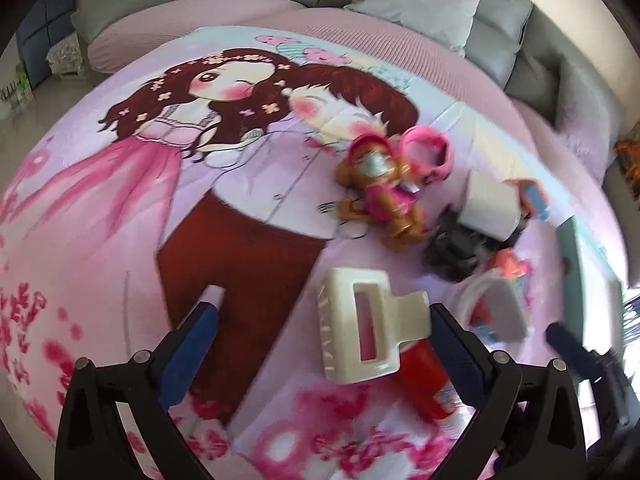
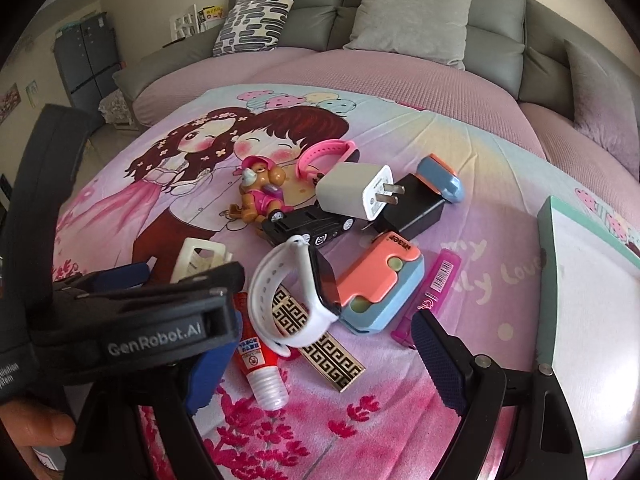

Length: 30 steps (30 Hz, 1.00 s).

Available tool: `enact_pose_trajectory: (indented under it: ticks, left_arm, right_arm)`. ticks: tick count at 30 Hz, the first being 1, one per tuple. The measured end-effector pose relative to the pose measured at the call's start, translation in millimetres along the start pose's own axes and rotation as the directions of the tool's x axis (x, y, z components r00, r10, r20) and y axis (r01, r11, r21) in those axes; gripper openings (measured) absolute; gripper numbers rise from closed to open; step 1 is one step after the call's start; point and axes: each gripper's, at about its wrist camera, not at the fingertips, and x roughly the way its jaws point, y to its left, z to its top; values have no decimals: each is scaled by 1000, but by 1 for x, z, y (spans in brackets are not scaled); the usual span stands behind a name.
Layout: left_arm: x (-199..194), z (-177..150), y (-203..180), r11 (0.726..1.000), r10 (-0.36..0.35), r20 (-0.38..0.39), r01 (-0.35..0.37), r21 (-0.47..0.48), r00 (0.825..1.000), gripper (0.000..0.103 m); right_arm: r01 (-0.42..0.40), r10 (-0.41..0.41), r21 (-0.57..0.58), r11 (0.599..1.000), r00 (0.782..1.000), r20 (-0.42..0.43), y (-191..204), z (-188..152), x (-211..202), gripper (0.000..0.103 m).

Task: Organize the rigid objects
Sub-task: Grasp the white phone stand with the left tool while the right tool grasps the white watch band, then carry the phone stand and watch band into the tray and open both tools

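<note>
My left gripper [image 1: 324, 320] is open over the printed bedspread, with a cream hair claw clip [image 1: 364, 330] lying between its fingers, close to the right finger. A red glue bottle [image 1: 426, 380] lies just under the clip. My right gripper [image 2: 320, 352] is open above a white smartwatch [image 2: 280, 292], the red glue bottle [image 2: 258, 360] and a gold patterned strip [image 2: 328, 354]. The left gripper's body [image 2: 132, 308] covers part of the clip [image 2: 200, 258] in the right wrist view.
A pile lies on the bed: a dog figurine [image 2: 258, 192], pink watch band [image 2: 324, 154], white charger [image 2: 356, 192], black charger [image 2: 416, 208], black toy car [image 2: 308, 226], coral-blue case [image 2: 380, 284], magenta lighter [image 2: 434, 292]. A teal-edged box [image 2: 592, 300] stands right. Sofa cushions [image 2: 408, 20] behind.
</note>
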Motion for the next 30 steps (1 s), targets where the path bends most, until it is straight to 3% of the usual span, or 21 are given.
enact_pose_trajectory:
  ticks: [7,10,20,22,24,30]
  left_arm:
    - [-6,-1,19,999,40,17,-40,-17,999,102]
    - [-6,-1,25,999,40,25,-39,-28,999,99]
    - [-7,3,29,999,31,29,-30,-16,999,73]
    - [-8,3,28,1000,26,30,-26,-11,999,65]
    - [-10,4,28,1000,7,32,-7,-9,999,51]
    - [-22,7,30,1000,18,76,-16,-23,997,51]
  right_arm:
    - [18,-18,-18,1000,1000,-4,5,2,8,88]
    - [14,-14,-17,1000,1000,-2,6,5,10,82]
    - [5,-5,-45,999,1000,-18,14,7,18,65]
    - [-7,6,-38,999,1000,-19,13,8,17,56]
    - [-10,9,-34,999,1000,-20,13,8,17,56]
    - [-42,42,0,999,999,11,7,11,7,56]
